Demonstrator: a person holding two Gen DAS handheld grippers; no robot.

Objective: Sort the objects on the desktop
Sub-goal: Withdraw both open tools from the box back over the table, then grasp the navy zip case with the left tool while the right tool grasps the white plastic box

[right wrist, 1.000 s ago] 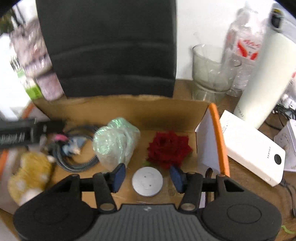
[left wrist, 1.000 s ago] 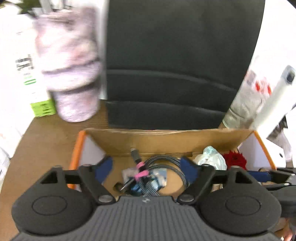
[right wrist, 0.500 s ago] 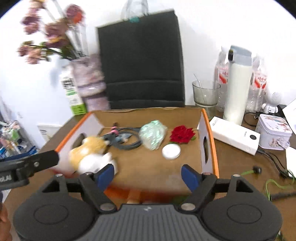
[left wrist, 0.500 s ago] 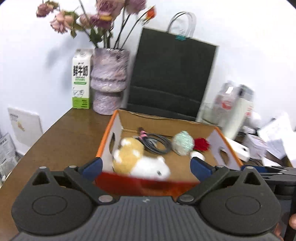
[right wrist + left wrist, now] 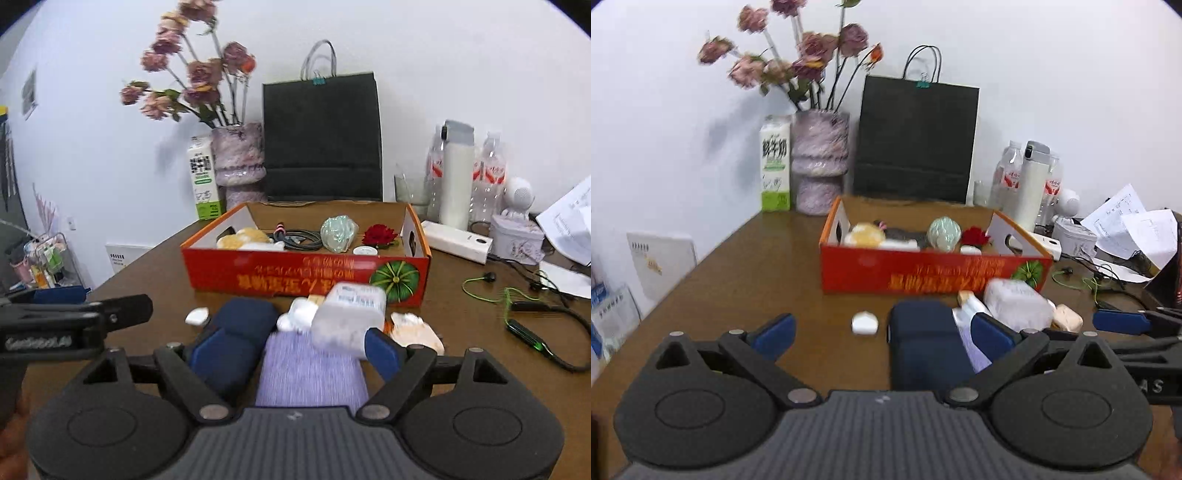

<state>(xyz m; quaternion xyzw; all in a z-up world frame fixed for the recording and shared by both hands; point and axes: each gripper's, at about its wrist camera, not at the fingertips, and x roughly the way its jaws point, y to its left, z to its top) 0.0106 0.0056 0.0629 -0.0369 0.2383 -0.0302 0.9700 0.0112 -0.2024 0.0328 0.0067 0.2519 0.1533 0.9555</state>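
- On the brown table (image 5: 746, 266) we see an open red-and-orange cardboard box (image 5: 934, 271) in front of a black paper bag (image 5: 916, 140).
- Inside the box we make out a yellow-and-white plush toy (image 5: 245, 238), a coiled dark cable (image 5: 299, 236), a pale green crinkled ball (image 5: 338, 229), a red flower (image 5: 380, 233) and a small white disc (image 5: 365, 251).
- In front of the box, on the table, we find a dark blue pouch (image 5: 923, 343), a lilac cloth (image 5: 310, 369), a clear plastic packet (image 5: 349, 317) partly over the cloth, a small white case (image 5: 864, 323) left of the pouch, and a pale beige piece (image 5: 417, 332) to the right.
- We hold the left gripper (image 5: 882, 330) above the table with its jaws spread wide and nothing clamped; the white case and pouch lie on the table in the gap between the fingers.
- We hold the right gripper (image 5: 295, 349) over the pile; its jaws have just been opening, they stand wide, and the cloth and packet lie between them without the pads pressing on either.
- At the back left we see a pink vase (image 5: 820, 162) of flowers beside a milk carton (image 5: 775, 166).
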